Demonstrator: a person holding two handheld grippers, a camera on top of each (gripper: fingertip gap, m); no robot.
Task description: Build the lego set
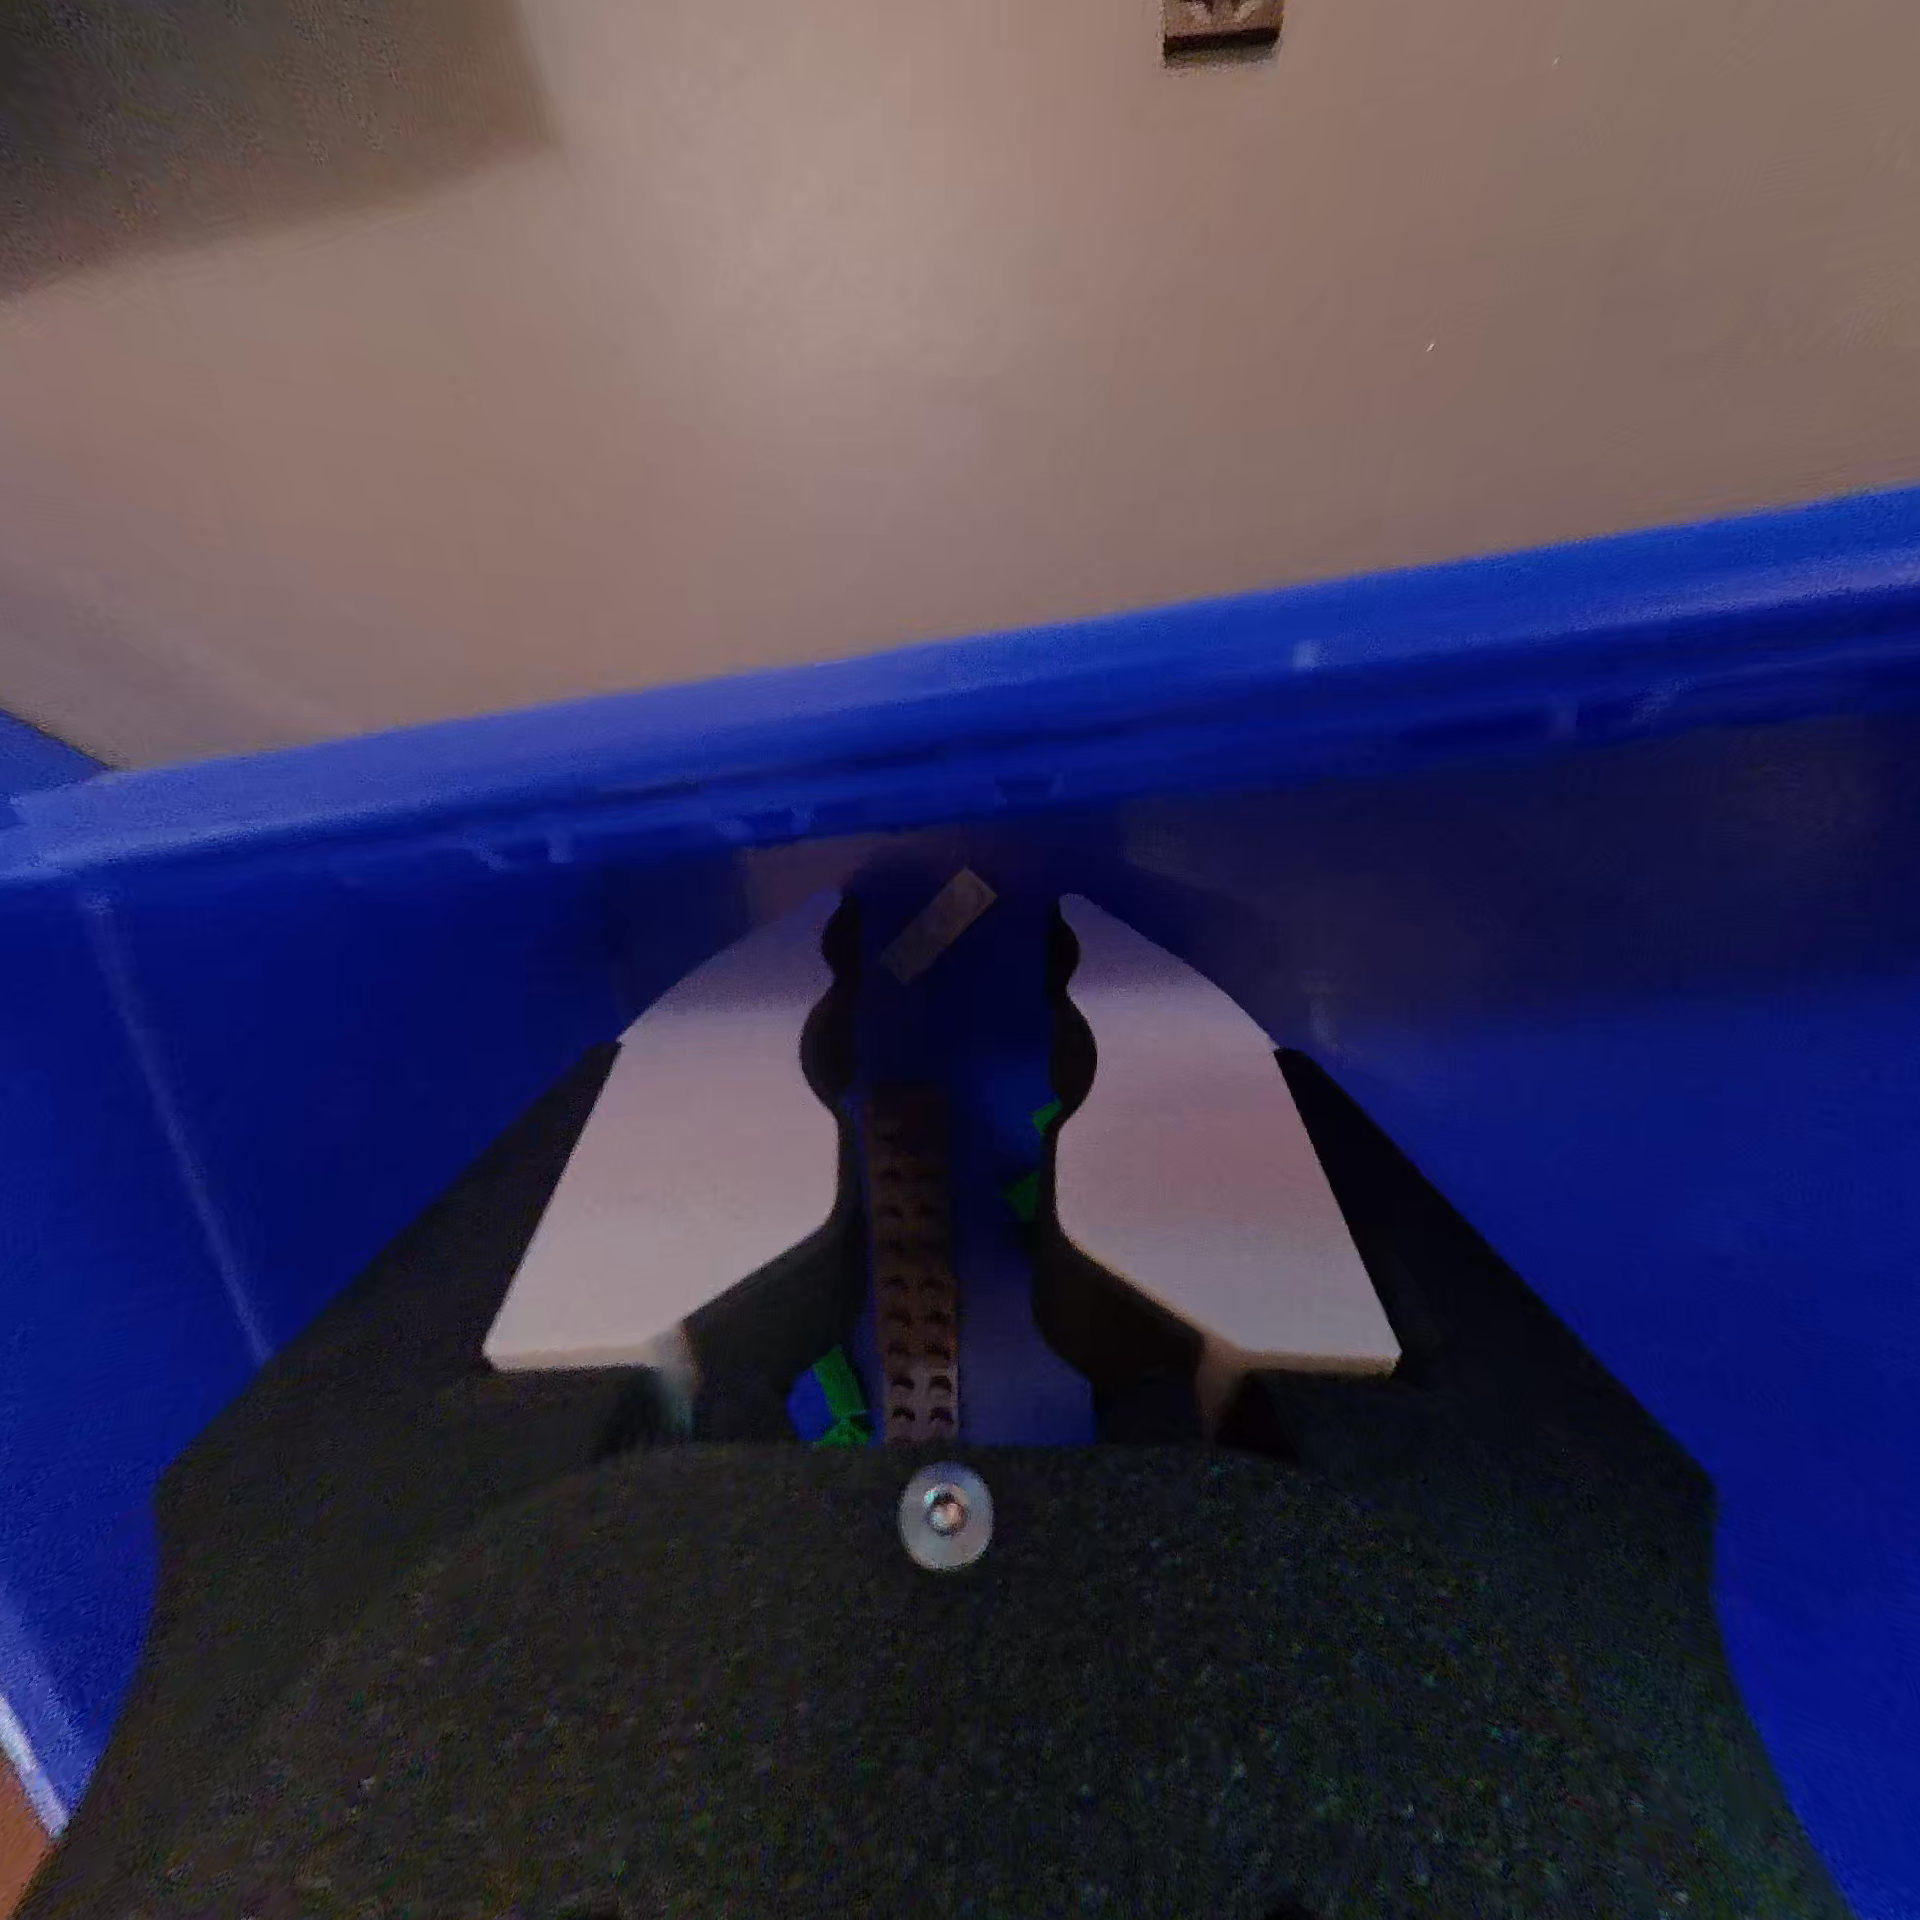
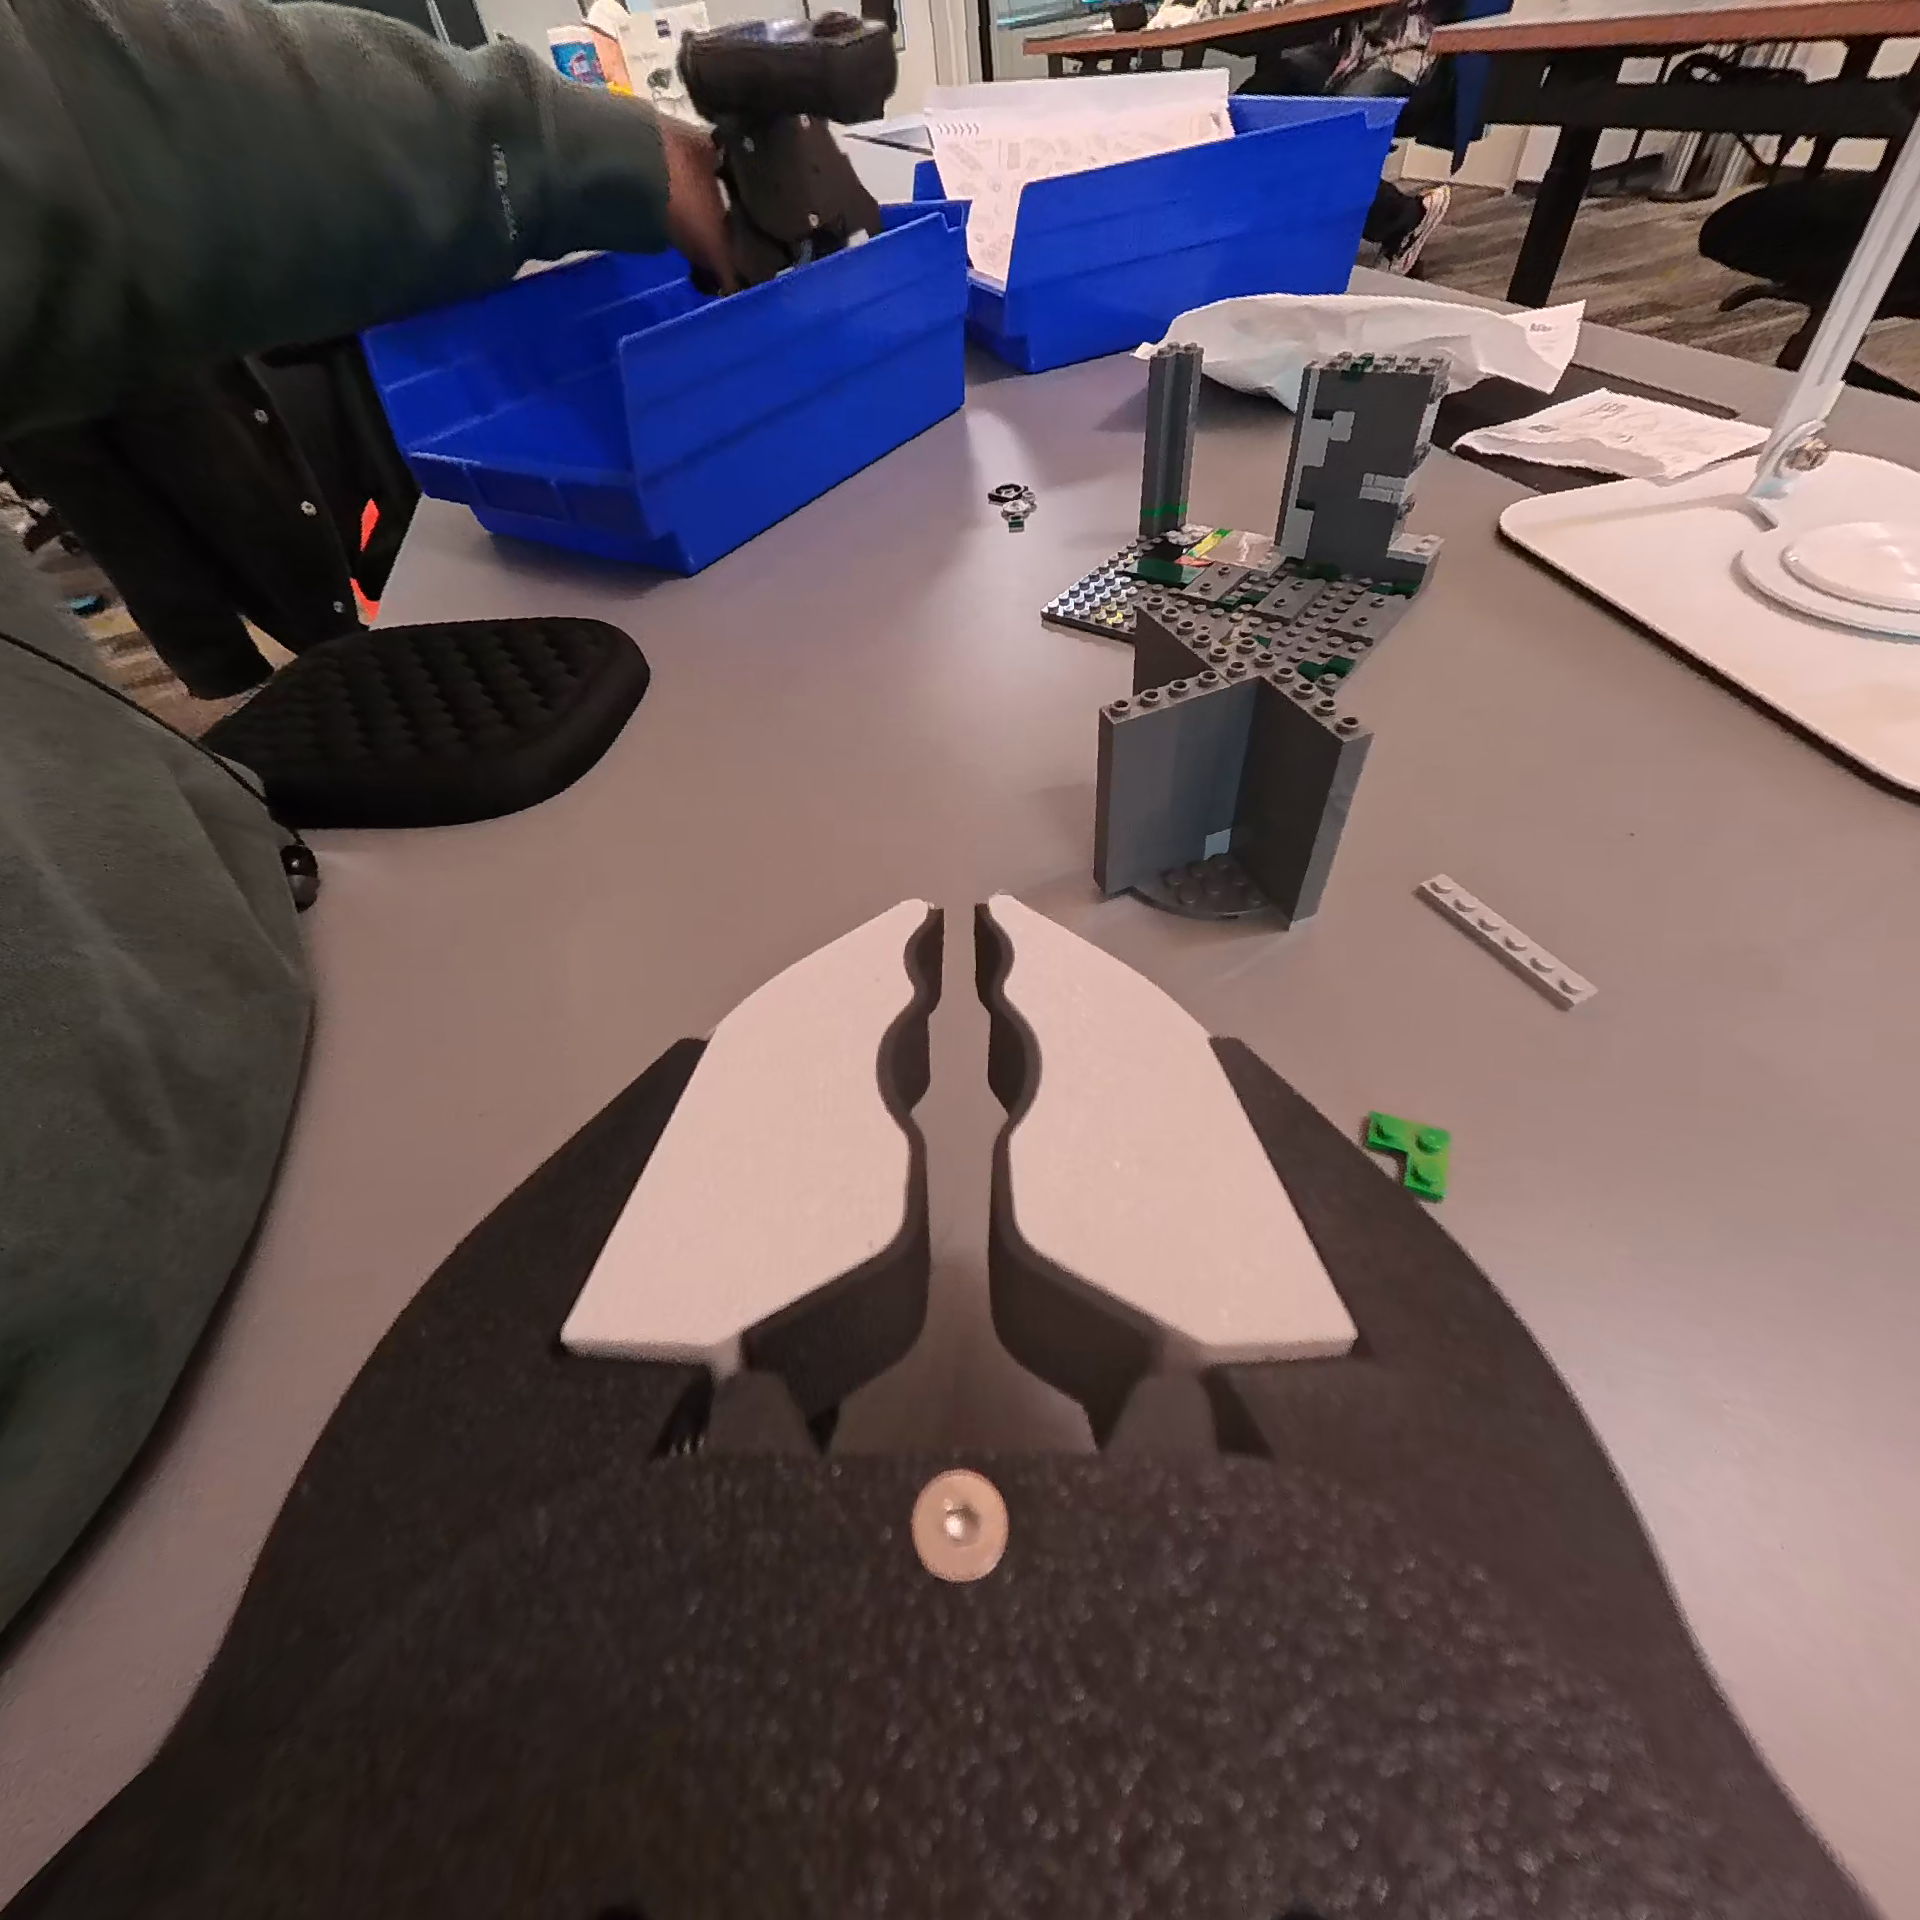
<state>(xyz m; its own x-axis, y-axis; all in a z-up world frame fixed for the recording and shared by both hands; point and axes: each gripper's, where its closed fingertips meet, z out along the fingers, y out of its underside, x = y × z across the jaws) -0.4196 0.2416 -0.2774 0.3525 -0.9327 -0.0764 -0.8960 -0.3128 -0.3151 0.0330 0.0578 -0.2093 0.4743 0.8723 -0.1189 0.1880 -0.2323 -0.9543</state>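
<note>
My left gripper [image 1: 951,935] is open and reaches down into a blue bin [image 1: 1039,717]. A long dark grey studded plate [image 1: 920,1247] lies between its fingers without touching them. A small grey piece [image 1: 940,925] lies at the tips, and green bits [image 1: 836,1397] lie beside it. The right wrist view shows that left gripper [image 2: 790,177] in a person's hand, inside the near blue bin [image 2: 790,384]. My right gripper [image 2: 958,920] is shut and empty, low over the grey table. Ahead and to its right stand a grey corner wall piece [image 2: 1226,790] and the partly built set [image 2: 1247,603].
A light grey long plate [image 2: 1507,940] and a green corner plate [image 2: 1408,1153] lie to the right. A small dark part [image 2: 1013,504] lies near the bin. A second blue bin [image 2: 1174,249] holds a paper booklet [image 2: 1070,145]. A white lamp base [image 2: 1766,613] is far right, a black armrest [image 2: 436,717] left. The left gripper's tips are roughly 50 cm from the right gripper's.
</note>
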